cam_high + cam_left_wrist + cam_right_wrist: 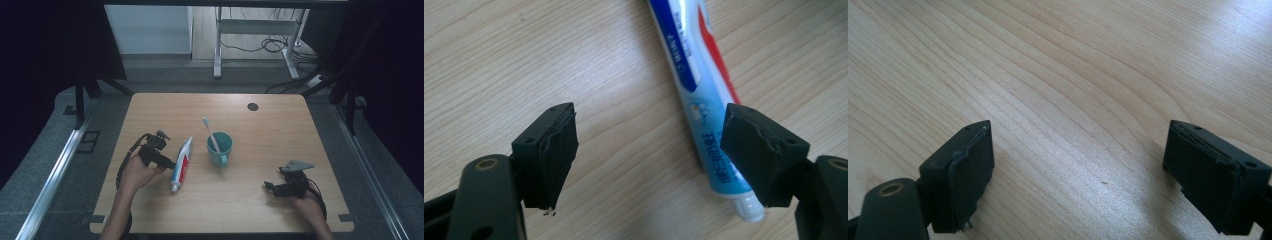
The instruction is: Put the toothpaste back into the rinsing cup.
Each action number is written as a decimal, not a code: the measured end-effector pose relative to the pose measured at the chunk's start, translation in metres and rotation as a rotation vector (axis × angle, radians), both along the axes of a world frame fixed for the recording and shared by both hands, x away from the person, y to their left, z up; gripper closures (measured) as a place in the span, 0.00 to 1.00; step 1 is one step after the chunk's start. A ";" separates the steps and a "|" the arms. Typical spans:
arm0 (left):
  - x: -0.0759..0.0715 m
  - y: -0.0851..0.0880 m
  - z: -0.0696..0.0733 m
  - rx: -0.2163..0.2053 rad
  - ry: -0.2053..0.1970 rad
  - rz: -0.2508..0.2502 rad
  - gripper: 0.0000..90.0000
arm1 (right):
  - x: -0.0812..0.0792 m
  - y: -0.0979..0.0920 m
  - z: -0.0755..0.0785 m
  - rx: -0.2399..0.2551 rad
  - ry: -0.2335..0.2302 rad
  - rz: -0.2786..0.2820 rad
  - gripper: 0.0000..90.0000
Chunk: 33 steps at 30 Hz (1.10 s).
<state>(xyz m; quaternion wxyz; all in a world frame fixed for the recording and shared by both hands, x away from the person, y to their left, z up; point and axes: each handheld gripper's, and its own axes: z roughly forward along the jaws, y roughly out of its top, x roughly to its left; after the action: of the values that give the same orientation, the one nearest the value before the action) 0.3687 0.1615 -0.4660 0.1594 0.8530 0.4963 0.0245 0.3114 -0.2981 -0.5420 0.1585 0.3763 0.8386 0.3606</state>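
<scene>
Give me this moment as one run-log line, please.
left hand-held gripper: open beside toothpaste tube, not gripping | right hand-held gripper: open over bare table | toothbrush: in teal cup

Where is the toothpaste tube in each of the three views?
High view: the tube lies left of centre, between the left gripper and the cup.
Left gripper view: upper middle down to lower right, its cap end by the right jaw.
Right gripper view: not in it.
Shared landmark: the wooden table.
</scene>
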 end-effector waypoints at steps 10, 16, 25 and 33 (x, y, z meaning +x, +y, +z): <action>0.016 -0.022 0.000 0.018 0.068 -0.009 0.31 | 0.000 0.000 0.000 -0.001 0.001 0.000 0.15; 0.023 -0.034 -0.007 0.036 0.114 -0.009 0.35 | 0.000 0.000 0.000 -0.002 0.000 0.000 0.15; 0.029 -0.046 -0.020 0.050 0.159 0.005 0.39 | 0.000 0.000 0.000 -0.001 0.000 0.000 0.15; 0.030 -0.053 -0.031 0.074 0.164 0.017 0.44 | 0.000 0.000 0.000 0.000 -0.001 0.000 0.15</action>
<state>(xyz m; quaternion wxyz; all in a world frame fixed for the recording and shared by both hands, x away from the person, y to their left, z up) 0.3990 0.1085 -0.4974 0.0863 0.8532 0.5138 -0.0256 0.3114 -0.2982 -0.5420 0.1588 0.3762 0.8385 0.3607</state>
